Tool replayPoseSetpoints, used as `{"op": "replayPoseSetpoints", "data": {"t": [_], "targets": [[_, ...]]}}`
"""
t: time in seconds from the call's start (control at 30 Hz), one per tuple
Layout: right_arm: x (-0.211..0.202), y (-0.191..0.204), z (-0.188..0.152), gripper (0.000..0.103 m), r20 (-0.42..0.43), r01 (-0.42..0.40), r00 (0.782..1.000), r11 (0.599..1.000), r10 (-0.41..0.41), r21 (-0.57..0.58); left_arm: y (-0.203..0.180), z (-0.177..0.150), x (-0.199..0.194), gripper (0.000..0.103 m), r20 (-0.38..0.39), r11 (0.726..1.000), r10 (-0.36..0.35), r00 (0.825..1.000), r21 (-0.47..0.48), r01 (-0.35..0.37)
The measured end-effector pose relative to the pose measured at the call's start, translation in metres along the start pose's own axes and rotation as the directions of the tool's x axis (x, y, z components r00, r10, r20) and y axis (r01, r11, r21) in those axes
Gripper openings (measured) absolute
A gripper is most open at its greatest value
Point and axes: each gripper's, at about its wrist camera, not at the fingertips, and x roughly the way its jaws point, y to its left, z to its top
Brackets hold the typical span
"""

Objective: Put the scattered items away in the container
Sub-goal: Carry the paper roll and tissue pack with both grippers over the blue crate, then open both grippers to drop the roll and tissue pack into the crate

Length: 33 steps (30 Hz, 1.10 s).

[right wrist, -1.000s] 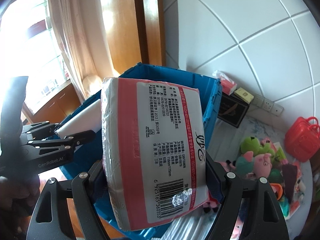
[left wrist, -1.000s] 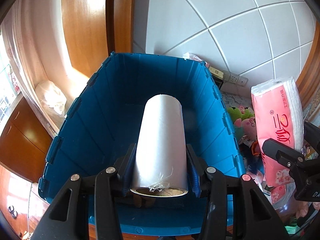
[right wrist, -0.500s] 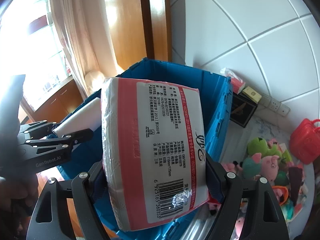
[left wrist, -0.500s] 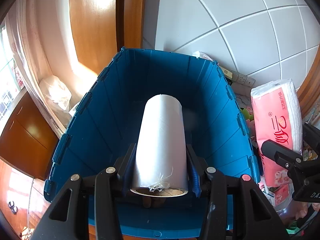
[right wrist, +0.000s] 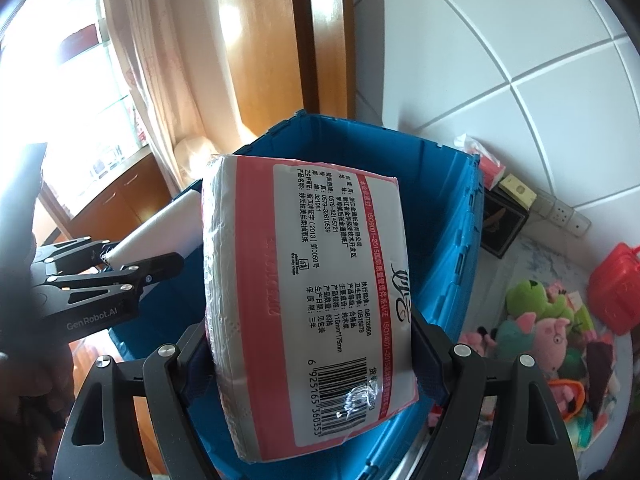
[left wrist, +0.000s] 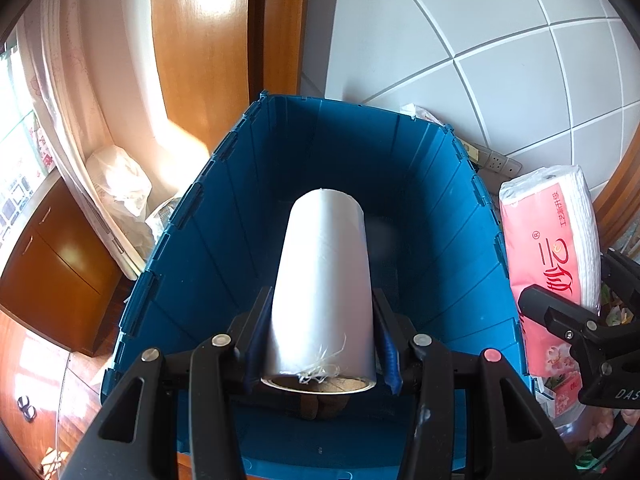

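Over blue crate (left wrist: 208,264), grippers (left wrist: 320,344) (right wrist: 312,364) clamp roll (left wrist: 324,280), tissue pack (right wrist: 308,288).

Handheld two-finger grippers, wrist views.
Left gripper (left wrist: 320,344) and right gripper (right wrist: 312,356): matte black slotted linkage arms, round silver pivot screws, blue inner finger pads; white "GenRobot.AI" lettering along the left gripper's body.

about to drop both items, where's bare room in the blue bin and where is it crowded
The blue bin floor beyond the white roll looks bare between its walls. Crowded: the tabletop right of the bin, with plush toys and a red case.
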Motion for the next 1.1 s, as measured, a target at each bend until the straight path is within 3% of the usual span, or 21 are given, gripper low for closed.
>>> {"op": "replayPoseSetpoints", "data": {"t": [0.63,0.67,0.73,0.77,0.83,1.1], "targets": [[0.010,0.002,0.005,0.085,-0.004,-0.023,1.000,1.000,0.023,-0.018,0.014,0.004,0.003,0.046,0.018,0.999,0.031,0.999,-0.043,-0.030],[0.010,0.003,0.005,0.088,0.001,-0.024,1.000,0.999,0.024,-0.021,0.016,0.005,0.001,0.048,0.029,0.998,0.018,0.999,-0.060,-0.016],[0.007,0.003,0.007,0.098,0.025,-0.005,1.000,1.000,0.006,-0.020,0.025,0.007,-0.006,0.074,0.060,0.994,-0.006,0.998,-0.112,0.013],[0.004,0.003,0.007,0.103,0.044,-0.002,0.999,1.000,0.002,-0.018,0.028,0.007,-0.010,0.092,0.081,0.992,0.013,0.997,-0.128,-0.003],[0.001,0.002,0.008,0.103,0.058,0.002,0.998,1.000,-0.001,-0.017,0.032,0.008,-0.014,0.095,0.097,0.990,0.056,0.994,-0.134,-0.042],[-0.003,-0.003,0.006,0.103,0.052,-0.003,0.999,1.000,0.004,-0.010,0.031,0.005,-0.011,0.095,0.072,0.991,0.062,0.995,-0.120,-0.053]]}}
